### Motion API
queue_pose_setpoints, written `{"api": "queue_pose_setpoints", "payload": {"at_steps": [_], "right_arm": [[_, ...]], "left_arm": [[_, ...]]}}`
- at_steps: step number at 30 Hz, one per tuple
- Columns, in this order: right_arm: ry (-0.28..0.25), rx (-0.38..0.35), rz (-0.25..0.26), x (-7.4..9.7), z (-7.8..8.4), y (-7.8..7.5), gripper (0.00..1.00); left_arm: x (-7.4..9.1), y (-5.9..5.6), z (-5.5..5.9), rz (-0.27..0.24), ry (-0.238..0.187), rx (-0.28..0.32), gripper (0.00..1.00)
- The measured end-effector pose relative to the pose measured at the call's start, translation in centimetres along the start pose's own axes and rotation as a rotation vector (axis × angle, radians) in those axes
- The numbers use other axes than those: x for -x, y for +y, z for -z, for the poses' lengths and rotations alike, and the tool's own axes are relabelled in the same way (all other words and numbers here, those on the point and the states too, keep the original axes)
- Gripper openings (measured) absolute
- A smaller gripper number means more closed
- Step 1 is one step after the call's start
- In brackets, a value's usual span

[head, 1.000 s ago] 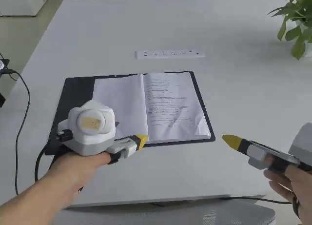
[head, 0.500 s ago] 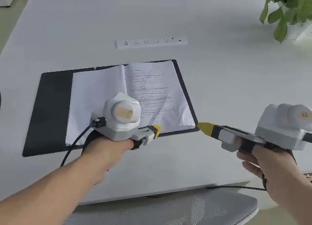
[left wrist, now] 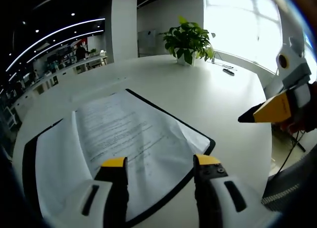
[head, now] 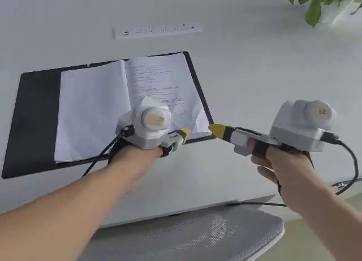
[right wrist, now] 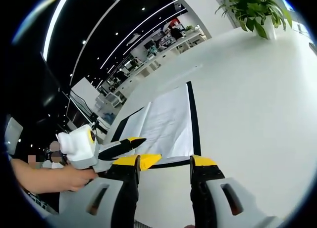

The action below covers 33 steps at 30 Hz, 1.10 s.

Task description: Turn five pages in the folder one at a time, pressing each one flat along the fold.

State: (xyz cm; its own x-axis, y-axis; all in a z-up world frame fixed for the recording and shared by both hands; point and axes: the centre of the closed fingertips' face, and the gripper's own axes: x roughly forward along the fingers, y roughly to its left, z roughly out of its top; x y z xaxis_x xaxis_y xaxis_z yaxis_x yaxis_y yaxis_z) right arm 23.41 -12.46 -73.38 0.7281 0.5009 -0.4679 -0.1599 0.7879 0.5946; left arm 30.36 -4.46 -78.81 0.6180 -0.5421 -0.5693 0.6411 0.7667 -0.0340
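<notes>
Right tongs (head: 218,129) now nearer folder (head: 34,122) corner

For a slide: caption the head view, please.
Left gripper and right gripper hover open by the near right corner of the folder.

Black folder (head: 34,125) open flat, white pages (head: 113,102), corner apparently creased.

left gripper (head: 184,135) and right gripper (head: 218,129) face each other, fingers (left wrist: 115,163) parted.
</notes>
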Motion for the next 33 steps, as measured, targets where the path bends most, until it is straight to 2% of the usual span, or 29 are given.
{"api": "queue_pose_setpoints", "payload": {"at_steps": [3, 5, 6, 12, 23, 29, 32, 33], "right_arm": [[0.002, -0.006, -0.001, -0.1, 0.0, -0.1, 0.38], [0.001, -0.008, -0.002, -0.2, 0.1, -0.2, 0.38], [0.001, -0.011, -0.002, -0.3, 0.1, -0.2, 0.37], [-0.007, -0.023, -0.007, -0.6, 0.1, -0.3, 0.36], [-0.001, -0.034, -0.018, -1.6, 0.2, 0.0, 0.34], [0.009, -0.015, -0.022, -2.4, 0.3, 0.2, 0.33], [0.011, 0.002, -0.027, -3.0, 0.1, 0.2, 0.32], [0.015, 0.011, -0.027, -3.4, 0.1, 0.2, 0.31]], "left_arm": [[-0.7, 0.3, 0.8, -0.016, 0.03, -0.001, 0.51], [-0.9, 0.6, 1.7, -0.041, 0.06, -0.002, 0.48], [-1.0, 0.5, 1.6, -0.043, 0.045, -0.013, 0.48], [-1.0, 0.8, 1.6, -0.059, 0.027, -0.001, 0.46], [-1.1, 1.3, 1.6, -0.058, 0.031, 0.004, 0.39], [-1.1, 2.1, 1.5, -0.076, 0.032, 0.019, 0.29], [-1.1, 2.9, 1.4, -0.105, 0.034, 0.032, 0.19], [-1.1, 2.9, 1.5, -0.099, 0.039, 0.036, 0.18]]}}
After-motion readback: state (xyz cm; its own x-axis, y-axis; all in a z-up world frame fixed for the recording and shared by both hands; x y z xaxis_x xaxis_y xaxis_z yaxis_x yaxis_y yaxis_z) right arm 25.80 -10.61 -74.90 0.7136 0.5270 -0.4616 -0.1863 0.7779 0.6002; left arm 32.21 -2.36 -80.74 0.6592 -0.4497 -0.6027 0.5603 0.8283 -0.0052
